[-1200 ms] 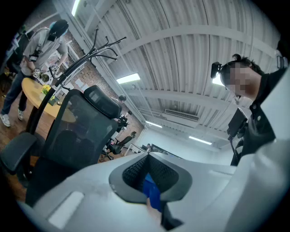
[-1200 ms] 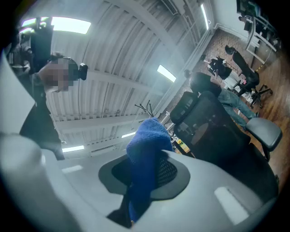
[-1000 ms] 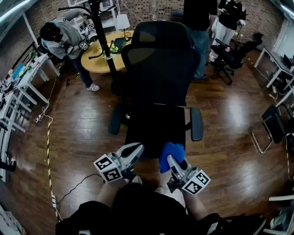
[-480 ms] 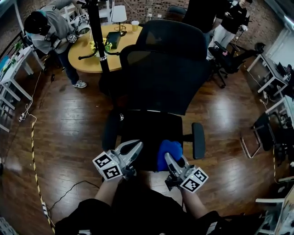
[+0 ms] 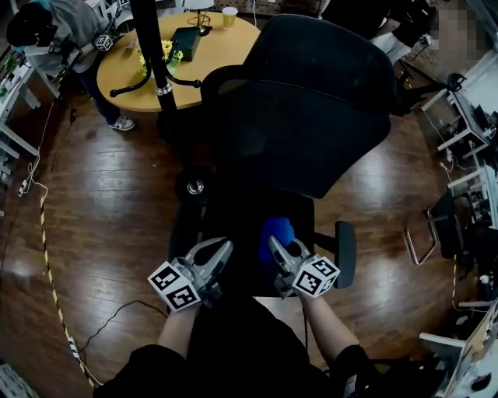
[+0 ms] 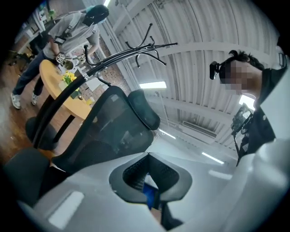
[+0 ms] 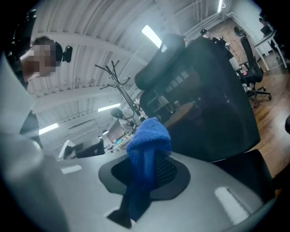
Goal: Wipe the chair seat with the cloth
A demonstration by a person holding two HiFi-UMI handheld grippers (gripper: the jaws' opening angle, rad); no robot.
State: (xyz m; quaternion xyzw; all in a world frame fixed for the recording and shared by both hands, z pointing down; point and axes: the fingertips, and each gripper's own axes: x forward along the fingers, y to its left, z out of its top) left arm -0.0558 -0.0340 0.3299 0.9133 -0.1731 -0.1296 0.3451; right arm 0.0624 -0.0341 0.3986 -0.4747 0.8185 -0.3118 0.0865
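Right gripper (image 5: 274, 244) jaws held the blue cloth (image 5: 278, 229) over the chair seat (image 5: 237, 221). Left gripper (image 5: 226, 247) jaws were together, empty, just beside.

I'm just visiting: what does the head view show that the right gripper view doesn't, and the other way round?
Only the head view shows the left hand-held gripper, jaws together, and the paper cup on the far table. Only the right gripper view shows the ceiling lights and, close up, the right hand-held gripper with its jaws pinched on the blue cloth. Both show that cloth, the black chair backrest and the coat stand.
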